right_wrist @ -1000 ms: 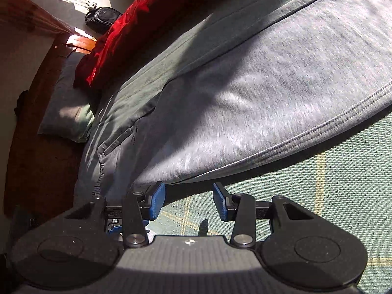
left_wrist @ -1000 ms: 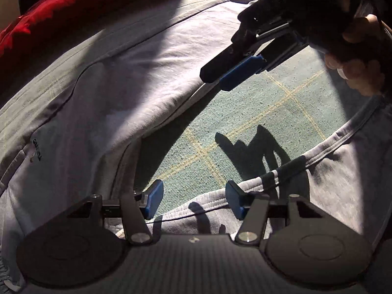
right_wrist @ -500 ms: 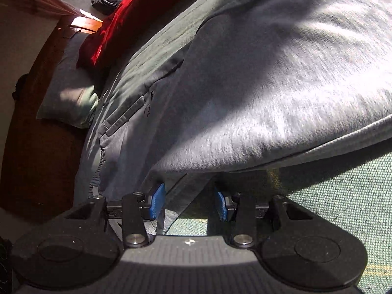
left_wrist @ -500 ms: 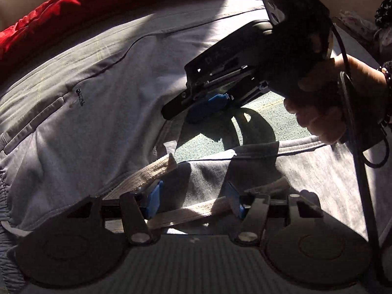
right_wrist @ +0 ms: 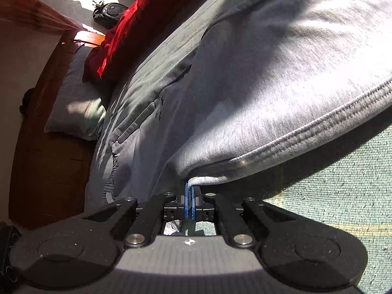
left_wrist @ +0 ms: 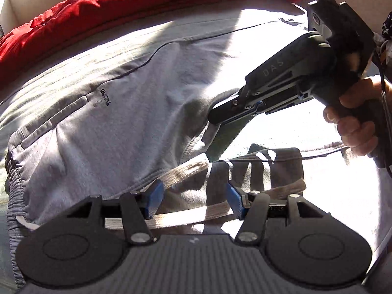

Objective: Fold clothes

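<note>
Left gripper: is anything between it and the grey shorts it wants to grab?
Nothing visible. The left gripper is open right over the grey shorts, with their pale drawstring running between its fingers. The right gripper is already shut on the shorts' hem.

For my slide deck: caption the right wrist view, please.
Right tool shut on the grey shorts' hem above the green bedsheet.

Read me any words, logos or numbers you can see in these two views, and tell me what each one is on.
"DAS": raised letters on the side of the right gripper, seen from the left wrist view.
Small dark logo by the pocket of the grey shorts: upside down, letters too unclear to read.
Same logo in the right wrist view: too small and blurred.
</note>
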The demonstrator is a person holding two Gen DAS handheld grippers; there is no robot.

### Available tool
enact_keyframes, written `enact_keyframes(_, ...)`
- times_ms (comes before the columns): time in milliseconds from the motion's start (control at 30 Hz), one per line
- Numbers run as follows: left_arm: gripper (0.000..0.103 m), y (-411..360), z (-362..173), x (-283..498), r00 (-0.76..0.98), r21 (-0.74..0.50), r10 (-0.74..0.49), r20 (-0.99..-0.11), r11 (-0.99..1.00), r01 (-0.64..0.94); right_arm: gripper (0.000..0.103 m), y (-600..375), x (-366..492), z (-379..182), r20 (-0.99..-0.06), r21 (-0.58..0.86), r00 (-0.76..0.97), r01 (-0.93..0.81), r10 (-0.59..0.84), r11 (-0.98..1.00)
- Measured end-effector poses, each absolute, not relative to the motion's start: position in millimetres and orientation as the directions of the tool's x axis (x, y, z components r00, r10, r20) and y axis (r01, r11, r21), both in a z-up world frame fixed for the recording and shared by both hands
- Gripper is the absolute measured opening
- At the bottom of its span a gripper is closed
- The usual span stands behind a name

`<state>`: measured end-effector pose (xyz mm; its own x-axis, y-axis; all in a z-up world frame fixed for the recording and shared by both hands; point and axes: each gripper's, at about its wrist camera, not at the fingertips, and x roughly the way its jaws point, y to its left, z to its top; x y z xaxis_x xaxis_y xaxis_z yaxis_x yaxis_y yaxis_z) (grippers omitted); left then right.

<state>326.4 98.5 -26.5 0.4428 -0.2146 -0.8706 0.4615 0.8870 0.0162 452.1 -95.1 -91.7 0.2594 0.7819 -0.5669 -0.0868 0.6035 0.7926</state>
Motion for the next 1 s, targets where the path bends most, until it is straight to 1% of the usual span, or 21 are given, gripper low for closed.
enact_keyframes(133, 0.058, 91, -25, 327, 0.448, 0.029, -0.231, -0.864, 0.865, 0.501, 0.004, -103, 442, -89, -0.581, 0.793, 0.225, -0.060, 0.782, 0.607)
enact_keyframes(200, 0.058, 85, -27, 330, 0.448, 0.041, -0.234, -0.863, 0.851, 0.524, 0.014, -111, 439, -92, -0.607, 0.778, 0.218, -0.030, 0.764, 0.627)
enact_keyframes(267, 0.058, 80, -28, 334, 0.454, 0.052, -0.243, -0.857, 0.836, 0.546, 0.015, -121, 437, -92, -0.637, 0.755, 0.233, -0.003, 0.735, 0.656)
enact_keyframes(333, 0.058, 74, -29, 338, 0.454, 0.053, -0.261, -0.852, 0.820, 0.570, 0.016, -134, 436, -88, -0.641, 0.748, 0.273, 0.012, 0.717, 0.664)
enact_keyframes(367, 0.059, 71, -31, 341, 0.454, 0.053, -0.269, -0.849, 0.813, 0.580, 0.019, -142, 438, -87, -0.643, 0.746, 0.296, 0.033, 0.706, 0.666)
enact_keyframes(400, 0.059, 69, -33, 344, 0.453, 0.052, -0.277, -0.847, 0.806, 0.590, 0.027, -150, 440, -88, -0.648, 0.743, 0.322, 0.066, 0.690, 0.666)
enact_keyframes(433, 0.059, 67, -36, 348, 0.451, 0.051, -0.283, -0.846, 0.801, 0.597, 0.043, -159, 442, -90, -0.648, 0.746, 0.344, 0.105, 0.680, 0.658)
enact_keyframes(467, 0.059, 64, -38, 352, 0.448, 0.047, -0.289, -0.846, 0.796, 0.603, 0.047, -168, 444, -94, -0.644, 0.754, 0.361, 0.151, 0.674, 0.639)
enact_keyframes(500, 0.059, 63, -42, 357, 0.438, 0.035, -0.297, -0.848, 0.794, 0.606, 0.047, -176, 446, -99, -0.634, 0.767, 0.376, 0.197, 0.676, 0.610)
enact_keyframes(600, 0.059, 57, -52, 368, 0.415, 0.018, -0.304, -0.857, 0.788, 0.615, 0.047, -191, 451, -114, -0.596, 0.803, 0.409, 0.283, 0.691, 0.525)
enact_keyframes(633, 0.059, 55, -55, 371, 0.401, 0.006, -0.312, -0.861, 0.783, 0.622, 0.042, -193, 453, -118, -0.591, 0.807, 0.418, 0.296, 0.690, 0.511)
enact_keyframes(667, 0.059, 53, -58, 374, 0.383, -0.015, -0.322, -0.866, 0.781, 0.624, 0.036, -194, 456, -119, -0.595, 0.804, 0.423, 0.305, 0.683, 0.511)
enact_keyframes(700, 0.058, 52, -61, 376, 0.361, -0.037, -0.331, -0.872, 0.780, 0.625, 0.014, -193, 458, -120, -0.606, 0.795, 0.426, 0.313, 0.672, 0.519)
enact_keyframes(733, 0.058, 50, -63, 377, 0.335, -0.060, -0.337, -0.880, 0.778, 0.625, 0.005, -193, 460, -120, -0.615, 0.789, 0.430, 0.316, 0.661, 0.527)
enact_keyframes(833, 0.057, 47, -64, 374, 0.307, -0.076, -0.350, -0.885, 0.759, 0.647, 0.004, -192, 461, -110, -0.622, 0.780, 0.440, 0.281, 0.648, 0.558)
enact_keyframes(1000, 0.057, 46, -56, 370, 0.249, -0.112, -0.371, -0.895, 0.726, 0.678, 0.004, -195, 456, -102, -0.705, 0.706, 0.375, 0.293, 0.602, 0.645)
